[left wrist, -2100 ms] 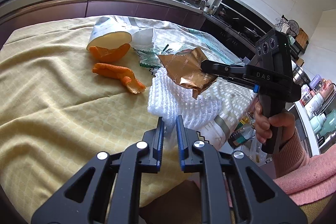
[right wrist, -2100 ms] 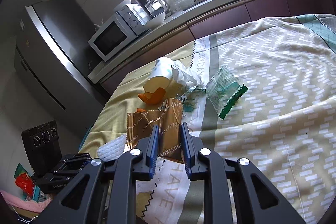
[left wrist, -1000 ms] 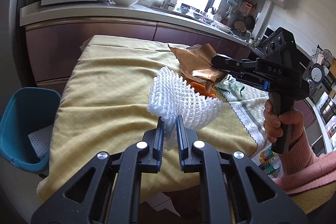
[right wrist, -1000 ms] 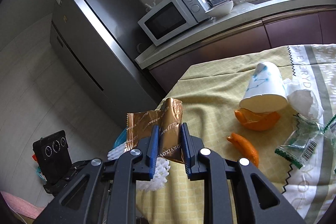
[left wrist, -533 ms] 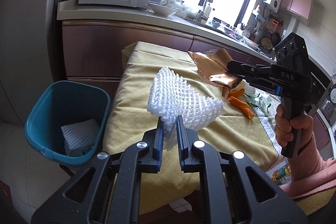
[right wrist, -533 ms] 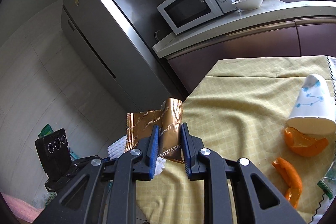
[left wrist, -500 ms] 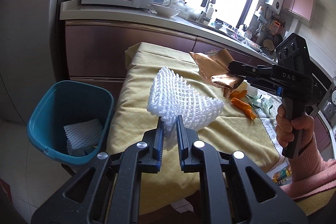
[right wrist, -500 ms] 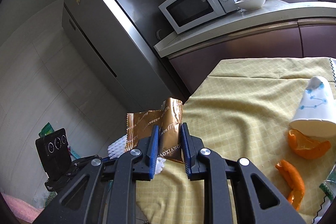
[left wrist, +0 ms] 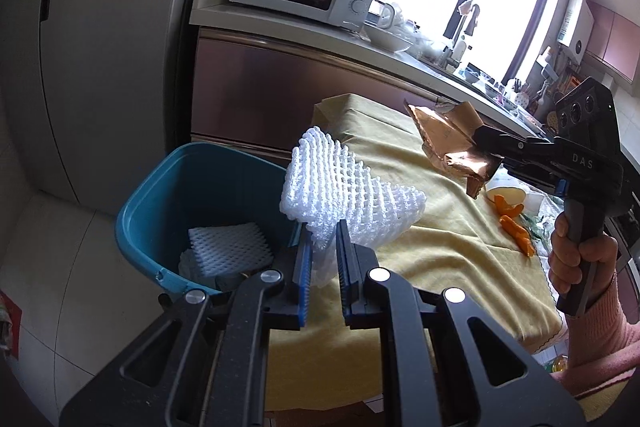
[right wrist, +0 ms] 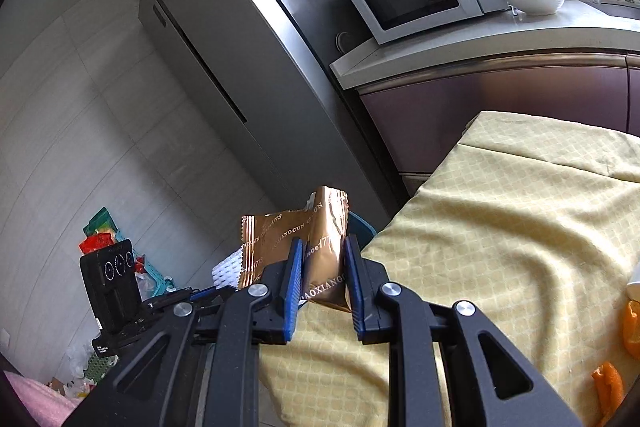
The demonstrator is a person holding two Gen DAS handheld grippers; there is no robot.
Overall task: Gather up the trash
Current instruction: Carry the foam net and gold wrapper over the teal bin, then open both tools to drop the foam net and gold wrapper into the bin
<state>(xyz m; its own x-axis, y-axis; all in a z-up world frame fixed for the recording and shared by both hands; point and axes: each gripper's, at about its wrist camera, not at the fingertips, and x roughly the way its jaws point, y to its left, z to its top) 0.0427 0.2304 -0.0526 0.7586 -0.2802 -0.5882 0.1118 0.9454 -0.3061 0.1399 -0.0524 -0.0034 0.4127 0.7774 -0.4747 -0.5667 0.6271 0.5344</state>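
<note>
The left tool (left wrist: 322,247) is clamped on a white foam fruit net (left wrist: 348,195), held beside the near rim of the teal bin (left wrist: 160,187), partly over its opening. A second foam net (left wrist: 228,247) is seen lying inside the bin. The right tool (right wrist: 322,267) is closed on a gold snack wrapper (right wrist: 296,239), held over the yellow-clothed worktop (right wrist: 500,227) near the bin's side, not above the opening. Orange peel (left wrist: 514,223) is seen on the worktop, well apart from the bin. If released now, the light net could be caught on the bin's rim and tipped to the floor; the wrapper would be dropped short onto the worktop
</note>
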